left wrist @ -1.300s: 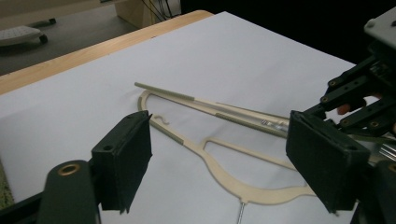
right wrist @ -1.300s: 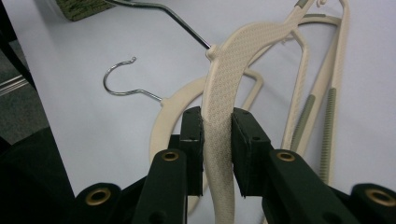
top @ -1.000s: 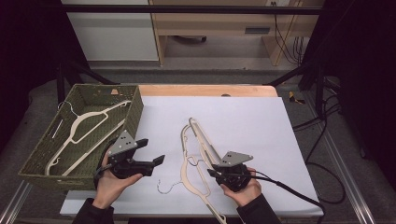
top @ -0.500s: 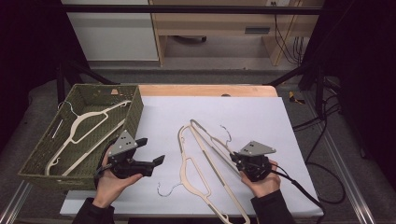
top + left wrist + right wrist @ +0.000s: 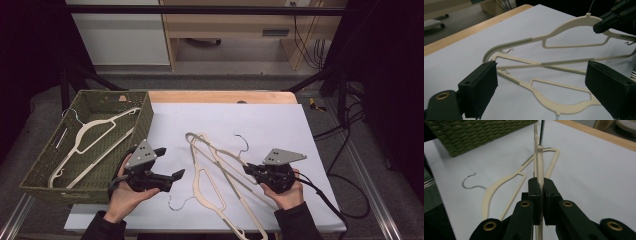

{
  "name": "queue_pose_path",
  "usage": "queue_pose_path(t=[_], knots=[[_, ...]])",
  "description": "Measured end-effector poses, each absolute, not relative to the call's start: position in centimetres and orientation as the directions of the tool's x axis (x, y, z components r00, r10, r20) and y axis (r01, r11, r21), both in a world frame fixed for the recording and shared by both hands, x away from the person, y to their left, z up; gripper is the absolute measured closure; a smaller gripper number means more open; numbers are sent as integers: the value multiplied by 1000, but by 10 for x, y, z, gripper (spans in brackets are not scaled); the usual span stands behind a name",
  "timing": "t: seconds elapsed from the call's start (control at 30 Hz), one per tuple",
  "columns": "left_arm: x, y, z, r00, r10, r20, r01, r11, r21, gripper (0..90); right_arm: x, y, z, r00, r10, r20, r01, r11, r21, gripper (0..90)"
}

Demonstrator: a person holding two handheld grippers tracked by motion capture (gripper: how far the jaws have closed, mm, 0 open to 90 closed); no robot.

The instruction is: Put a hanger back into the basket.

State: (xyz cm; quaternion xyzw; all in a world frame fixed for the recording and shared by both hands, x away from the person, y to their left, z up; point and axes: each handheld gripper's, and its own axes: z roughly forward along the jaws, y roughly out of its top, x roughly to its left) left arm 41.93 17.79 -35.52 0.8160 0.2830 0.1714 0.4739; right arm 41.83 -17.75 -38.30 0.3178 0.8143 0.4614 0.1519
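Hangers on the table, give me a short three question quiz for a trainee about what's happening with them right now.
1. True or false: the right gripper has its jaws shut on a cream hanger.
2. How many cream hangers lie in the green basket? A) none B) one C) three
3. Fill in: the left gripper has its jaws ____, with nothing between them.

Key
1. True: in the right gripper view the jaws clamp the thin edge of the hanger.
2. B: one hanger in the basket; another, the loose hanger, lies flat on the white sheet.
3. Open: the jaws have just been opening, facing the hangers.
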Motion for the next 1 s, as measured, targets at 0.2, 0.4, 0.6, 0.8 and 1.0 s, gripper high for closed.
queue_pose_path(t=[0.2, 0.4, 0.6, 0.8, 1.0], knots=[[428, 157, -361, 821, 571, 17, 285, -435, 854, 105, 413, -164, -380, -825, 561, 72, 343, 394, 853, 869], [436, 138, -368, 862, 507, 2, 281, -481, 830, 190, 408, -157, -377, -857, 507, 92, 324, 391, 862, 868], [435, 126, -372, 887, 460, 35, 239, -524, 818, 312, 405, -149, -378, -874, 478, 86, 312, 418, 853, 868], [433, 120, -377, 900, 428, 81, 203, -576, 792, 521, 405, -145, -381, -887, 449, 107, 319, 429, 845, 868], [429, 119, -378, 905, 408, 121, 172, -613, 771, 629, 407, -143, -384, -893, 434, 116, 322, 439, 839, 868]])
